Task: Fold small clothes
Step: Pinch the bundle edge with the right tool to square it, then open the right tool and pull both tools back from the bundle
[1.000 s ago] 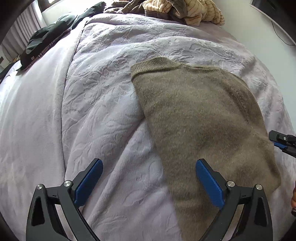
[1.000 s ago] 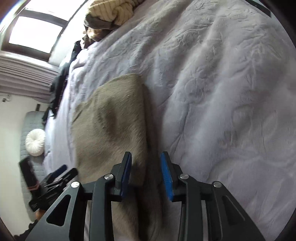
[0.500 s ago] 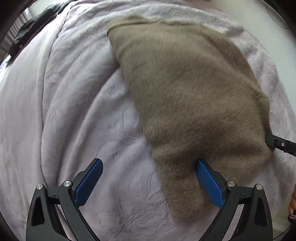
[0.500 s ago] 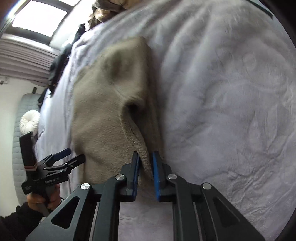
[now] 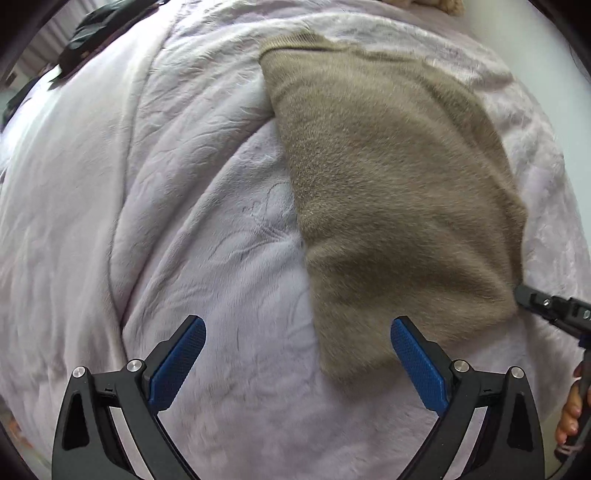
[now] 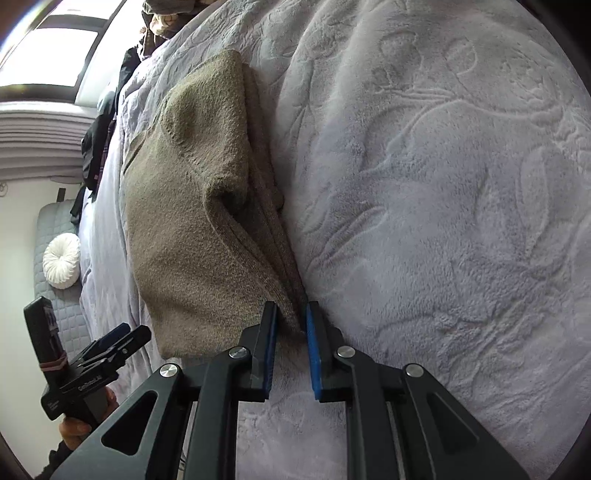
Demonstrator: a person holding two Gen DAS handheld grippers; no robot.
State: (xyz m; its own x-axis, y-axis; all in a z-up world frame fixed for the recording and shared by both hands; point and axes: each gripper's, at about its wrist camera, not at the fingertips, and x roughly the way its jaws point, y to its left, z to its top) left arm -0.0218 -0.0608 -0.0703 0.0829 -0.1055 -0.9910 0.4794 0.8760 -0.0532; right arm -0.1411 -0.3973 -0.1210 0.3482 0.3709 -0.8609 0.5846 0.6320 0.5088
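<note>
A folded tan knit garment (image 5: pixel 388 192) lies on a pale lilac bedspread (image 5: pixel 184 221). My left gripper (image 5: pixel 295 354) is open and empty, hovering over the garment's near left corner, with its right pad over the cloth and its left pad over the bedspread. In the right wrist view my right gripper (image 6: pixel 290 332) is shut on the near corner of the garment (image 6: pixel 192 229), with several cloth layers bunched between its blue pads. The right gripper's tip also shows in the left wrist view (image 5: pixel 532 299) at the garment's right corner. The left gripper shows in the right wrist view (image 6: pixel 110 343).
Dark clothes (image 5: pixel 96 33) lie at the far left of the bed. A heap of other clothes (image 6: pixel 162 18) sits at the far end. A white round cushion (image 6: pixel 61 264) lies on a grey seat beside the bed. A white wall (image 5: pixel 535 44) is on the right.
My right gripper closed on the garment's corner and pulled it taut. My left gripper moved forward over the garment and stayed open.
</note>
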